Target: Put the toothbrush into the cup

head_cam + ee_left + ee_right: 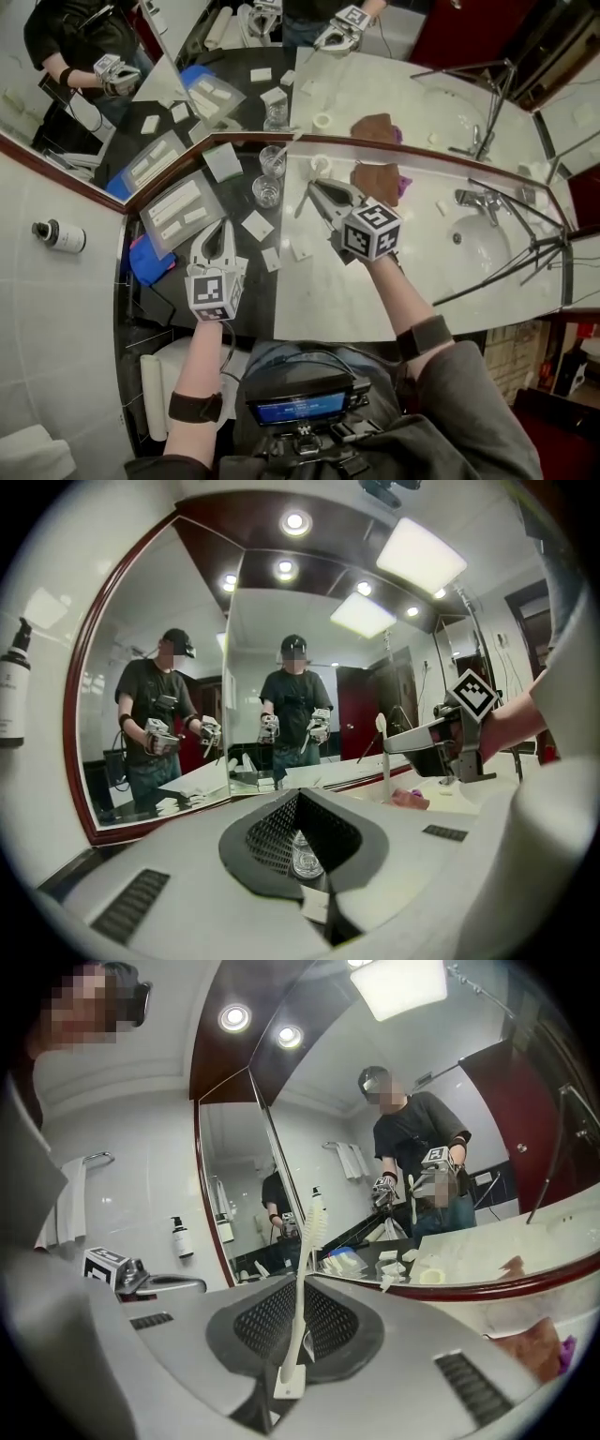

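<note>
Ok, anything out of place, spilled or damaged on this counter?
Nothing looks spilled or broken. A brown cloth lies crumpled beside the sink, and small white packets lie scattered loosely over the counter.

The left tool (298,801) has its jaws closed together with nothing gripped, and a clear glass cup (305,857) shows through the hollow between them. To the right, above the white worktop (511,808), the right tool (392,744) holds a white toothbrush (383,761) upright. A mirror (187,667) spans the far side.
</note>
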